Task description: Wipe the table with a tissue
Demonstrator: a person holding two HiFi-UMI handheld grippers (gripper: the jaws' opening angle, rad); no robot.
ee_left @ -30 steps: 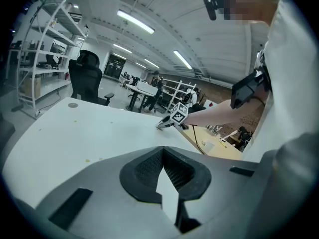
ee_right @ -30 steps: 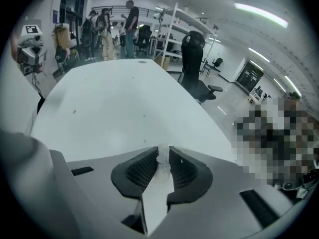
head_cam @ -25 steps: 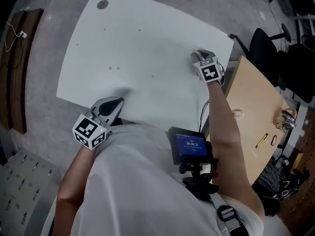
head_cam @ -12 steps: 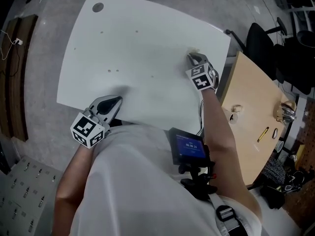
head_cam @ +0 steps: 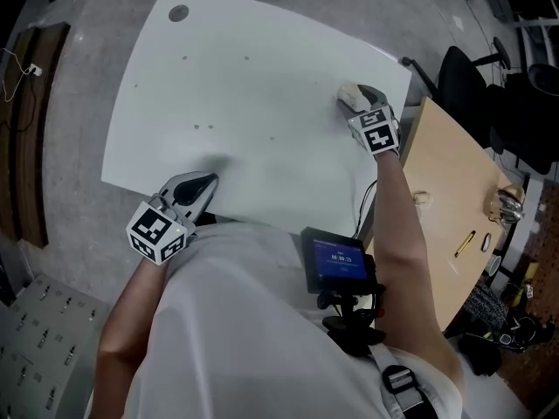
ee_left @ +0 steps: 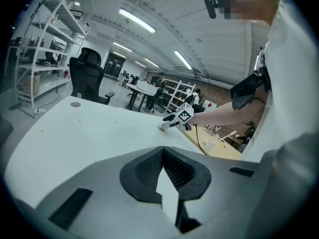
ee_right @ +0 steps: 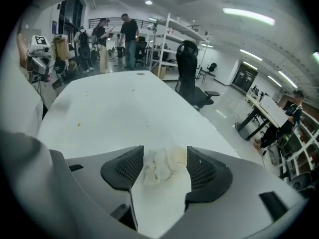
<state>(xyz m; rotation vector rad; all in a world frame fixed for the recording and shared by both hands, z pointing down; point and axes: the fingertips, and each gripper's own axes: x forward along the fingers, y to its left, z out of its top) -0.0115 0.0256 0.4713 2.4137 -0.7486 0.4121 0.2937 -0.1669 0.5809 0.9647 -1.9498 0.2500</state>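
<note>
The left gripper sits pressed together and empty at the near left edge of the bench. At the far right, the right gripper has just been opening and stands spread, the crumpled tissue loose on the bench between its jaws: likely a re-grip, so next pinch it and sweep left over the specks. Whether the tissue touches the pads is unclear.

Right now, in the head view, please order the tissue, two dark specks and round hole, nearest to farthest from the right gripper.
1. tissue: between the right gripper fingers, just opened.
2. two dark specks: mid-table, leftwards.
3. round hole: far left corner.
</note>
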